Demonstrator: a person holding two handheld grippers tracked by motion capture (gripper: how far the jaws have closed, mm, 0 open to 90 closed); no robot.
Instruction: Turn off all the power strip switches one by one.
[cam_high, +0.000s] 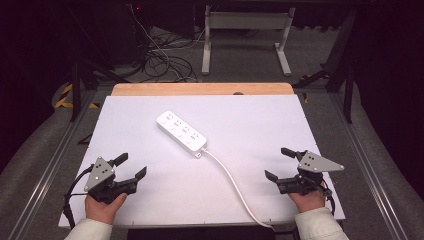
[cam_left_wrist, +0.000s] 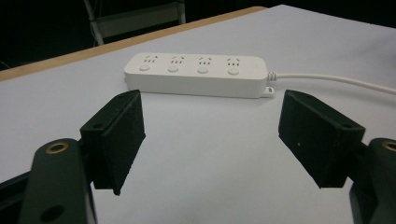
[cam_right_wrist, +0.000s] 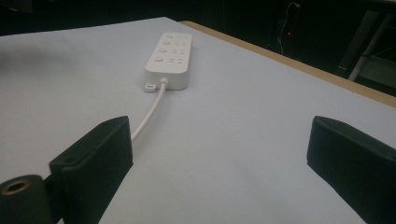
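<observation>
Power strip (cam_high: 181, 133) mid-table, well apart from both grippers' spread fingers (cam_high: 141, 173).

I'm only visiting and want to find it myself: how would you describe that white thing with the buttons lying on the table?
Start at the white table top with a wooden strip along its far edge. Near its middle, lying at a slant, is a long white power strip. It has four sockets, each with a round button, and a white cord runs from one end to the table's near edge.
</observation>
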